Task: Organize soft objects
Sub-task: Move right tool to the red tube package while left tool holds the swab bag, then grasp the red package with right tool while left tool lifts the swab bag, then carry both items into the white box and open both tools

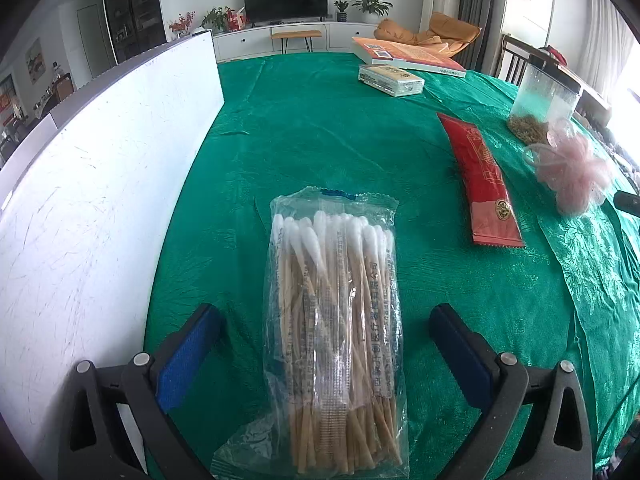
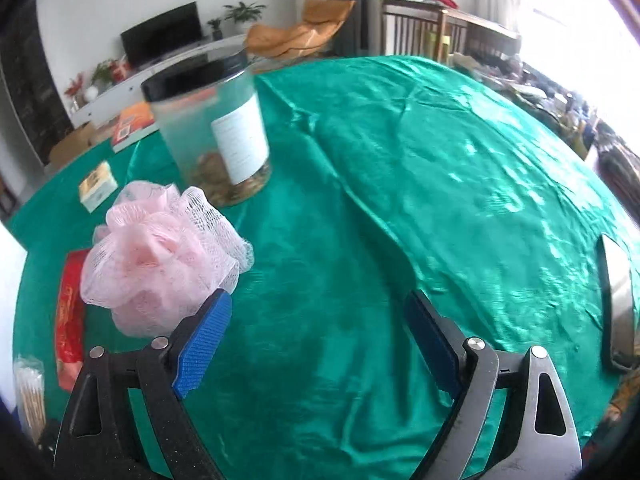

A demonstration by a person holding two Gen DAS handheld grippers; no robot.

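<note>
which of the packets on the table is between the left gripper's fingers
The clear cotton swab bag; the red packet lies off to the right, outside the open left gripper.

A shiny green tablecloth (image 1: 320, 128) with a woven floral pattern at its right edge covers the table. On it lie a clear packet of white-tipped tan cotton swabs (image 1: 336, 320), a red sachet (image 1: 480, 184) with gold print and a pale pink mesh pouf (image 2: 160, 256). Both grippers have blue ribbed pads (image 2: 204, 344) on black frames.
</note>
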